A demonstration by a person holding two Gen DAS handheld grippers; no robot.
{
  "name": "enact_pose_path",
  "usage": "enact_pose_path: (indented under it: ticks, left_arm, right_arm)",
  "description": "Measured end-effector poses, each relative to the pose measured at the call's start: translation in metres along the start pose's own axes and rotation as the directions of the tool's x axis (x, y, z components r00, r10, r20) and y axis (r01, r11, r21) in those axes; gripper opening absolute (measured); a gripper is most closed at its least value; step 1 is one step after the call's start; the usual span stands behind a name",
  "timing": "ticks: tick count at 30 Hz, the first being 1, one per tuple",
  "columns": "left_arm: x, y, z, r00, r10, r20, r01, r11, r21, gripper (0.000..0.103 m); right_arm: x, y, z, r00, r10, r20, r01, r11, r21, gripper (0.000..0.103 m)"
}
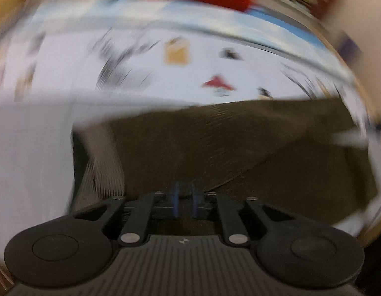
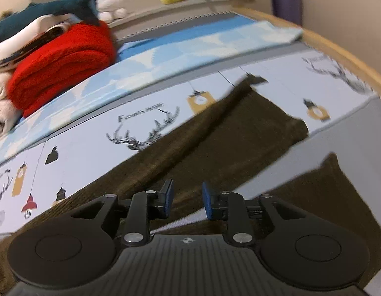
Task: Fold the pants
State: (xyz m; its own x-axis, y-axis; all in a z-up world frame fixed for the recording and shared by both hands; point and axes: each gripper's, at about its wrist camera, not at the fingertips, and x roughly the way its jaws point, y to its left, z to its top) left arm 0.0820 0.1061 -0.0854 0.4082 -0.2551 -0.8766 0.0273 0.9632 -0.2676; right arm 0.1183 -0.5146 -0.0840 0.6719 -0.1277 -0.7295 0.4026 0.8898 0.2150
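Pants (image 2: 215, 133): brown, on deer-print bed sheet (image 2: 91, 148) | writing: blurred, unreadable | left tongs (image 1: 185, 203): narrow gap, empty | right tongs (image 2: 186, 201): parted, empty

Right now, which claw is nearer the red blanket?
Cannot tell: each view shows only its own claw. Left claw and right claw are both over the brown pants, with the red blanket beyond.

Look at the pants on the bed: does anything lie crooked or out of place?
Yes. In the right wrist view the brown pants lie diagonally across the printed sheet, and a separate brown part sits apart at the right, with grey sheet between. Nothing looks spilled or damaged.
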Motion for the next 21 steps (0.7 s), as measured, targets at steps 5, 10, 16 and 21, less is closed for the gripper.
enact_pose_path:
  ticks: [5,10,16,21]
  left_arm:
    - [0.037,0.049,0.010,0.990,-0.083,-0.115,0.039,0.939,-0.342,0.032]
    - [0.067,0.062,0.019,0.979,-0.104,-0.173,0.018,0.898,-0.440,0.055]
    - [0.065,0.080,0.038,0.995,-0.043,-0.088,-0.011,0.843,-0.538,0.041]
    - [0.050,0.069,0.057,0.998,0.059,0.036,-0.036,0.888,-0.458,0.028]
  right_arm:
    - [0.012,-0.017,0.001,0.999,0.014,-0.032,-0.011,0.995,0.104,0.027]
    - [0.027,-0.023,0.007,0.998,0.051,-0.027,-0.046,0.984,0.170,0.027]
    - [0.051,-0.023,0.021,0.993,0.120,-0.013,-0.114,0.968,0.222,0.037]
    - [0.090,-0.018,0.031,0.989,0.146,-0.025,-0.134,0.954,0.268,0.039]
